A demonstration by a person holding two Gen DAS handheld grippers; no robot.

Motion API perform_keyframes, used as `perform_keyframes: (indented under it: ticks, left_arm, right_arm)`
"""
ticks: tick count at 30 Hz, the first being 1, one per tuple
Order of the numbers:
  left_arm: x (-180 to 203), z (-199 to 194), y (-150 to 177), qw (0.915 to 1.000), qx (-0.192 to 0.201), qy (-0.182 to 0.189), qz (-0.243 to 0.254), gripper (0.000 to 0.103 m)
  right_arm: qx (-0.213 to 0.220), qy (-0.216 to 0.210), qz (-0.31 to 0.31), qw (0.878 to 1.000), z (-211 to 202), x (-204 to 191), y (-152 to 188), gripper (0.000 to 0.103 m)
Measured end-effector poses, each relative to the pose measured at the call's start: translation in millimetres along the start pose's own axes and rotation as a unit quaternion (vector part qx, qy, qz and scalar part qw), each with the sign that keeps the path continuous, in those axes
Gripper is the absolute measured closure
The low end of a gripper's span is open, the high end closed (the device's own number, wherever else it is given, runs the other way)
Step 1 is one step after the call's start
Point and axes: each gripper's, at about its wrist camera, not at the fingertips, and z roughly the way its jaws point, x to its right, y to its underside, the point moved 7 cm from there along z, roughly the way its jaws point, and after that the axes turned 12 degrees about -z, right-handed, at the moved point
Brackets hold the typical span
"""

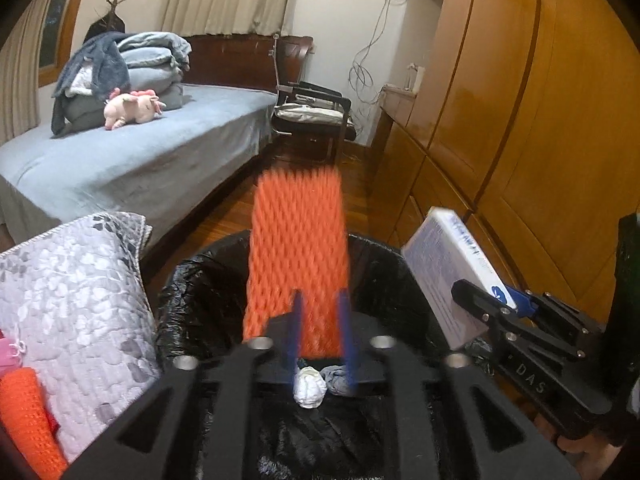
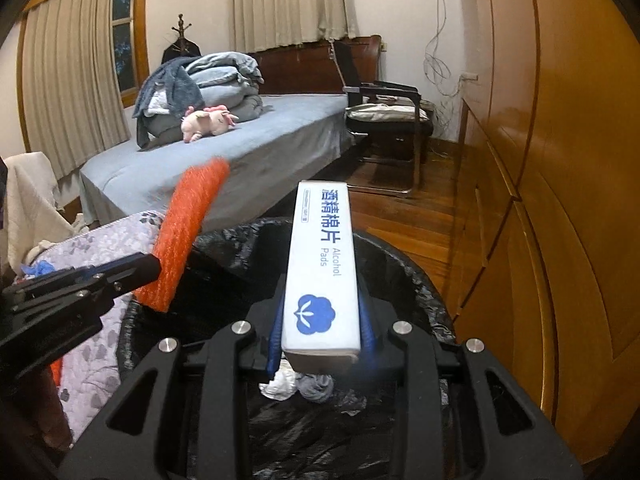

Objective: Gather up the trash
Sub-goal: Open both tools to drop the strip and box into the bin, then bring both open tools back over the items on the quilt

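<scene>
Between my left fingers (image 1: 320, 332), parted only narrowly, the orange foam net (image 1: 298, 248) sits loosely, pads barely touching; my right fingers (image 2: 322, 334) hold the white alcohol-pad box (image 2: 322, 264) on both sides. Both hang over the black-lined bin (image 2: 400, 272), crumpled tissues (image 2: 296, 386) below. I'd spread each pair wider, straight above the opening, clear of the quilted cushion (image 1: 80, 300).
</scene>
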Motion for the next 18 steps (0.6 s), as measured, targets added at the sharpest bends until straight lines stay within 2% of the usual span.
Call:
perform_keyframes:
  ticks: [1,2,4,6,7,8,10,14,18]
  left_arm:
    - [-1.2,-0.1,-0.7,1.0,0.001,0.001,-0.003,0.063]
    - [-3.0,-1.5,-1.6,1.0,0.004,0.0,-0.005,0.057]
    - [-7.1,-5.6,-2.3,0.9999,0.007,-0.002,-0.009,0.051]
    - [-11.5,-10.3,-4.2,0.9998,0.013,-0.008,-0.014,0.042]
    - [-16.6,-15.7,-4.9,0.9996,0.019,-0.015,-0.017,0.034]
    - [-20.9,-19.9,-6.6,0.9993,0.024,-0.02,-0.02,0.026]
    - [-28.2,-28.7,-9.2,0.9987,0.034,-0.029,-0.024,0.018]
    - [-49.7,-51.2,-11.4,0.9966,0.052,-0.053,-0.036,0.009]
    - [-75.2,-80.9,-11.6,0.9923,0.077,-0.086,-0.046,0.006]
  right_arm:
    - [-0.001,0.003,0.001,1.0,1.5,1.1,0.5,0.062]
    - [-0.001,0.004,0.002,1.0,1.7,1.6,2.2,0.055]
    - [-0.001,0.007,0.002,1.0,2.2,2.1,3.5,0.049]
    - [0.001,0.009,0.004,1.0,1.7,1.8,3.8,0.034]
    - [0.003,0.013,0.007,1.0,0.8,2.2,3.4,0.017]
    - [0.005,0.018,0.01,1.0,-0.4,2.5,1.9,0.007]
    - [0.009,0.021,0.012,1.0,-2.8,-0.4,-0.7,0.006]
    - [0.008,0.01,0.006,1.0,-4.7,-13.4,-7.7,0.005]
    - [0.017,-0.005,-0.004,1.0,-10.0,-34.3,-15.2,0.005]
